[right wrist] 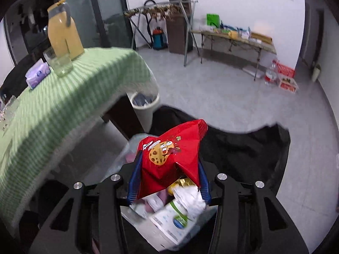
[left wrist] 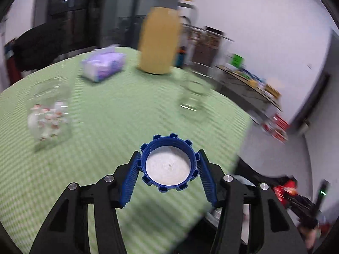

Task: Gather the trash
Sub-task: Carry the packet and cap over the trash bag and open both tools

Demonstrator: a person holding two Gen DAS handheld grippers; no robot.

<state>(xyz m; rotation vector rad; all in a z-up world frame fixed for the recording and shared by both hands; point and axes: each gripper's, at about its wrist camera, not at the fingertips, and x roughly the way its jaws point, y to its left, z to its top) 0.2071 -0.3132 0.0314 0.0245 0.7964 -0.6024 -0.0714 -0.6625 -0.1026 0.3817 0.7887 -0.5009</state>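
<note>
Left hand-held gripper [left wrist: 168,165] pinches a blue bottle cap [left wrist: 168,163], open side up, above the green checked tabletop [left wrist: 106,116] near its edge. Only the left wrist view shows the cap, w/ a clear jar [left wrist: 49,116] at left. Right hand-held gripper [right wrist: 168,169] clamps a red cookie wrapper [right wrist: 171,158] over a bag of trash [right wrist: 169,222] on the floor; only this view shows a white bin [right wrist: 145,108] beside the table. Both show the yellow jug [left wrist: 159,40].

A table covered with a green checked cloth [left wrist: 110,114] carried four items: a yellow jug [left wrist: 159,36] at 12 o'clock, a purple tissue pack [left wrist: 102,64] at 11, a clear jar [left wrist: 49,116] at 9, and a drinking glass [left wrist: 193,97] at 2.
</note>
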